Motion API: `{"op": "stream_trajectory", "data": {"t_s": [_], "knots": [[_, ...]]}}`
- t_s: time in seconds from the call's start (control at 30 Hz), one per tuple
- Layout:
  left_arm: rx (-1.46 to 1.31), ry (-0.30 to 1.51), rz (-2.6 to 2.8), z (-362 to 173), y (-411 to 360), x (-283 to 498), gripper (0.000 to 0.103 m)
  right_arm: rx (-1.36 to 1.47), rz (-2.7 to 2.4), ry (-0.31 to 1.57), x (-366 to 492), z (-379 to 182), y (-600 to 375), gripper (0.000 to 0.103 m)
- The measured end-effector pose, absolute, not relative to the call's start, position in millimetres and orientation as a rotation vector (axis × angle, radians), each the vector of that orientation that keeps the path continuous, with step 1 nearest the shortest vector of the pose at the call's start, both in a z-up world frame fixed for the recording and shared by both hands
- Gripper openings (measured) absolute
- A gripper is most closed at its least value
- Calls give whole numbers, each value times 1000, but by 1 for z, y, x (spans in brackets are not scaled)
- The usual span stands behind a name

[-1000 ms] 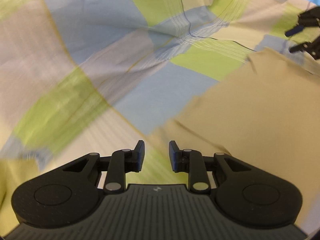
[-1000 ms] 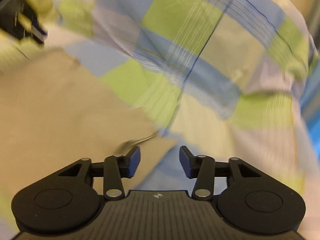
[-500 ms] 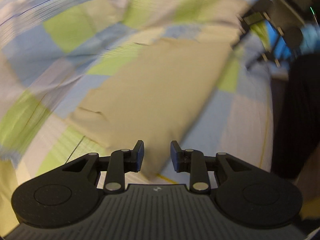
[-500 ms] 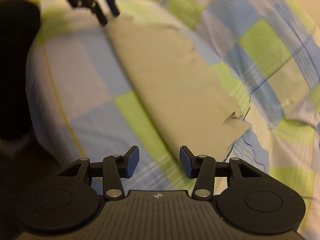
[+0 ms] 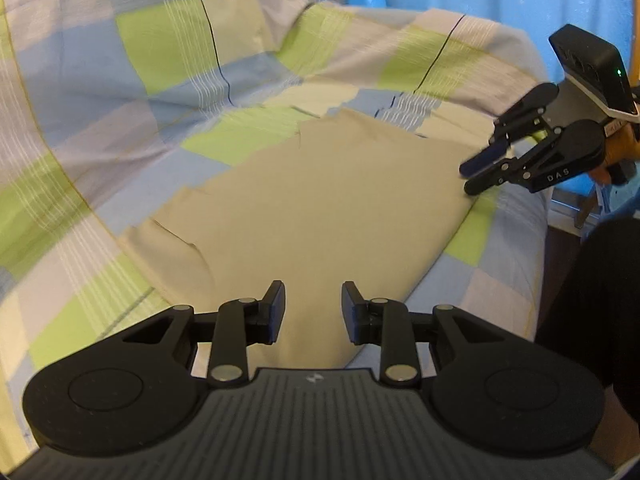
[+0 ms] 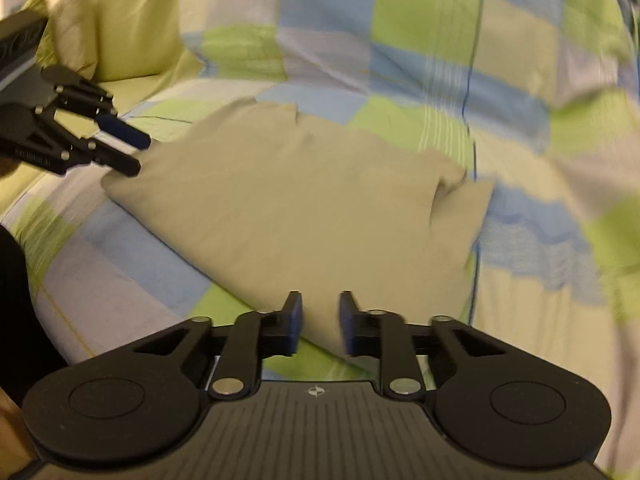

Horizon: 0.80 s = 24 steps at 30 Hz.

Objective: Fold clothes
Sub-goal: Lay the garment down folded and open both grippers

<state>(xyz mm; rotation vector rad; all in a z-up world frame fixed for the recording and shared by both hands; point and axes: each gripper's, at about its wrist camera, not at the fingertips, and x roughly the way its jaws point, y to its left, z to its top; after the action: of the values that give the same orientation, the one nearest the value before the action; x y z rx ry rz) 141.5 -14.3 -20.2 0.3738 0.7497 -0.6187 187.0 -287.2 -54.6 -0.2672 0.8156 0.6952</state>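
Both hand-held grippers have drawn back from the cloth since a second ago, when they hung close over the checked bedcover; the whole tan garment (image 5: 320, 208) now shows, lying flat on the bed (image 5: 120, 92) over the blue, green and cream cover.

At the left end, the left hand-held gripper (image 5: 313, 312) hovers low over the garment's near edge, pointing along it, its fingers spread with only cloth showing in the gap and nothing pinched. In the right wrist view it (image 6: 130, 152) reaches in from the left, its tips close to the garment's corner; contact is hard to judge.

Further right, the right hand-held gripper (image 6: 319, 322) hangs over the opposite end, jaws parted a little less widely, holding nothing. A small fold (image 6: 448, 184) rumples the garment's right corner. A dark-clothed leg (image 5: 600, 312) is cut off at the frame edge.
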Motion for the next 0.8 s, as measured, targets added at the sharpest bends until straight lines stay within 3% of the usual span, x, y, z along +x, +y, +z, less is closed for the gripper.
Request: {"op": "stream_trajectory", "data": {"t_s": [0.17,0.23,0.37,0.43,0.47,0.63,0.7,0.8], "knots": [[358,812,-564,-36,12,139,26,-225,610,871,186,-55,-325,0],[361,810,-539,-31,20,136,26,-181,601,839,187,-45,-333,1],[340,749,-510,-16,19,141,26,-1,623,735,217,-21,-325,7],[318,719,-518,-11,10,150,25,40,620,715,243,-18,-311,18],[312,704,-526,-8,4,154,25,42,621,712,259,-19,-303,22],[305,663,-585,-13,-33,168,25,-12,610,732,335,-37,-279,25],[304,655,-606,-19,-47,170,25,-43,608,743,361,-45,-271,40],[305,665,-625,-33,-60,174,25,-104,596,778,394,-61,-260,43]]}}
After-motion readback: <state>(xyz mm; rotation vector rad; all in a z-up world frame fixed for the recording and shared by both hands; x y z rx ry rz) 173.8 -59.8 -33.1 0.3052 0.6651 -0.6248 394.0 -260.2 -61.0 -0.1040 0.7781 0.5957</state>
